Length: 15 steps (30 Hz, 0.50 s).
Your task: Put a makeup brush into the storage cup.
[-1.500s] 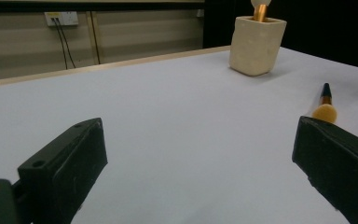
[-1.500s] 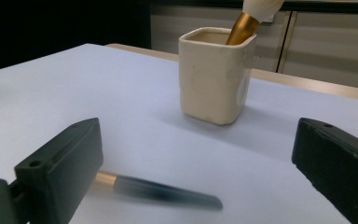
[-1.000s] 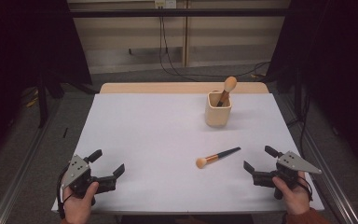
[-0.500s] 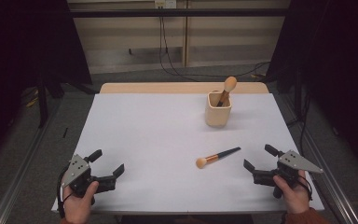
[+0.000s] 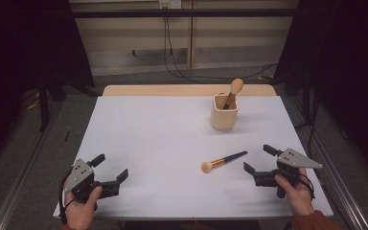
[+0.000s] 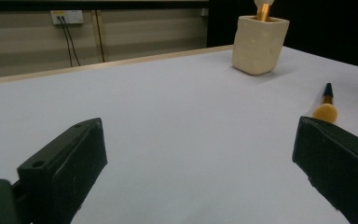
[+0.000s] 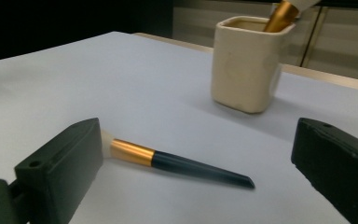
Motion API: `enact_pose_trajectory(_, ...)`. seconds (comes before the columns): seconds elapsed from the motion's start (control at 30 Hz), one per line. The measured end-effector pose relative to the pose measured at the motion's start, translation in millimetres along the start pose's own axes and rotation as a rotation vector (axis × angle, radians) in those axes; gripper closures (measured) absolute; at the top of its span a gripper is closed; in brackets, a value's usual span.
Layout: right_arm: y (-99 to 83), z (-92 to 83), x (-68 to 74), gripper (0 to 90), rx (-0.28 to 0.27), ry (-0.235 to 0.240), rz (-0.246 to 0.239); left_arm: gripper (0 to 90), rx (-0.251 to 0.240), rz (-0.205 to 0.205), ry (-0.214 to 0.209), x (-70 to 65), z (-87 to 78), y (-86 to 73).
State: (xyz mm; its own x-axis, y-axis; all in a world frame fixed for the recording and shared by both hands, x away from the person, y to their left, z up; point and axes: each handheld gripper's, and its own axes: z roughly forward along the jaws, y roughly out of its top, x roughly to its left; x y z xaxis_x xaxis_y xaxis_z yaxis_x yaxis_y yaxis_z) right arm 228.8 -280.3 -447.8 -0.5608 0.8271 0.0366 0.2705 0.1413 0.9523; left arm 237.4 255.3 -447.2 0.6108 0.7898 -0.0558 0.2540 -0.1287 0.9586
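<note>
From the high view we see our left hand point(image 5: 79, 208) at the desk's point(image 5: 163, 134) near left corner, wrapped around the left claw point(image 5: 110, 168), whose jaws stand wide apart and point toward the middle of the desk with nothing between them. Our right hand point(image 5: 294, 189) sits near the near right corner holding the right claw point(image 5: 258, 158), jaws likewise spread and empty, pointing left toward the makeup brush point(image 5: 223, 160). That brush lies flat on the white desk, right of centre toward the near edge, its round head toward us and its dark handle angled toward the far right; it is near the right claw but not touching it. A cream cup point(image 5: 224, 112) stands upright toward the far right, well apart from both claws, with a second brush point(image 5: 233, 91) leaning in it, head up. Bare white surface runs between the two claws and across the whole left half of the desk. In the left gripper view our two jaws rise at either side with open desk between them; the cup point(image 6: 259, 44) stands far off at the upper right and the loose brush point(image 6: 326, 106) lies just above the right-hand jaw. In the right gripper view the jaws are also wide, and the brush point(image 7: 177, 163) lies across the gap between them, its pale head partly hidden behind the left-hand jaw, the cup point(image 7: 246, 63) beyond it.
</note>
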Motion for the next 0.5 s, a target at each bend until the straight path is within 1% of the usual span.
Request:
enact_pose_trajectory(0.07, 2.5, 3.7, 1.0, 1.5, 0.003, 0.018, -0.009, 2.7, 0.001, 0.006, -0.005, -0.3, 0.3, 0.3)
enact_pose_trajectory(0.13, 6.3, 7.6, 1.5, 0.9, 0.006, 0.032, -0.013, 2.7, -0.004, 0.003, -0.007, -0.8, 0.2, 0.8)
enact_pose_trajectory(0.17, 8.6, 9.4, 1.1, 0.5, 0.003, 0.034, -0.016, 2.7, -0.004, 0.004, -0.007, -0.7, 0.1, 0.9)
enact_pose_trajectory(0.23, 13.3, 13.1, 0.2, 0.2, -0.011, 0.023, -0.015, 2.7, -0.004, 0.003, -0.005, -0.7, 0.2, 0.9)
enact_pose_trajectory(0.4, 23.0, 24.5, 0.9, 0.1, -0.019, 0.043, -0.026, 2.7, -0.004, 0.003, -0.005, -0.7, 0.1, 0.8)
enact_pose_trajectory(0.47, 25.3, 29.3, 0.7, 0.0, -0.025, 0.05, -0.023, 2.7, -0.004, 0.012, -0.008, -0.7, -0.3, 1.3)
enact_pose_trajectory(0.5, 27.0, 31.5, 0.4, 0.0, -0.019, 0.053, -0.028, 2.7, -0.004, 0.015, -0.012, -1.1, -0.9, 1.8)
